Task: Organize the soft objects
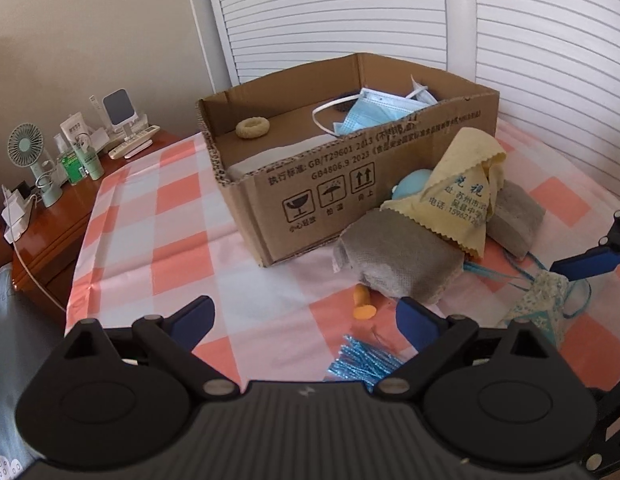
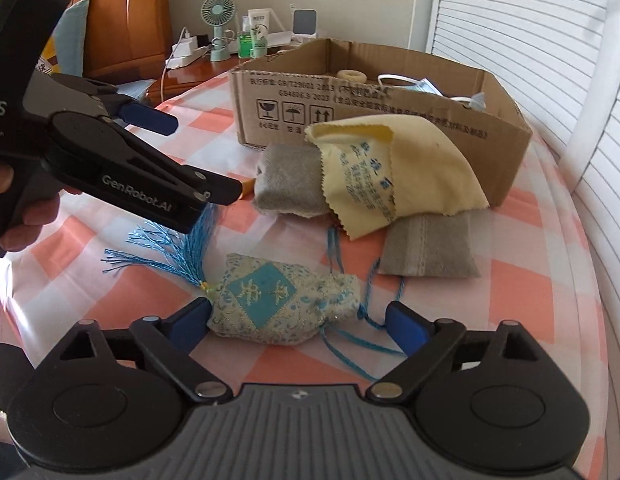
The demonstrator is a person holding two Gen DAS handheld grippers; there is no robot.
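Observation:
A cardboard box [image 1: 321,188] [image 2: 505,140] stands on the checked cloth and holds blue face masks [image 1: 373,114] and a beige ring [image 1: 252,128]. In front of it lie two grey pouches [image 1: 393,264] [image 2: 290,184] under a yellow cloth [image 1: 461,196] [image 2: 393,168]. A floral sachet [image 2: 282,304] [image 1: 543,308] with a blue tassel [image 2: 182,252] lies between my right gripper's [image 2: 298,324] open fingers. My left gripper [image 1: 306,320] is open and empty above the cloth, also visible in the right wrist view [image 2: 190,156].
A wooden nightstand [image 1: 66,208] at left carries a small fan [image 1: 28,152], bottles and a charger. Louvred white doors [image 1: 389,20] stand behind the box. An orange peg [image 1: 363,304] and a light blue round object [image 1: 413,184] lie by the pouches.

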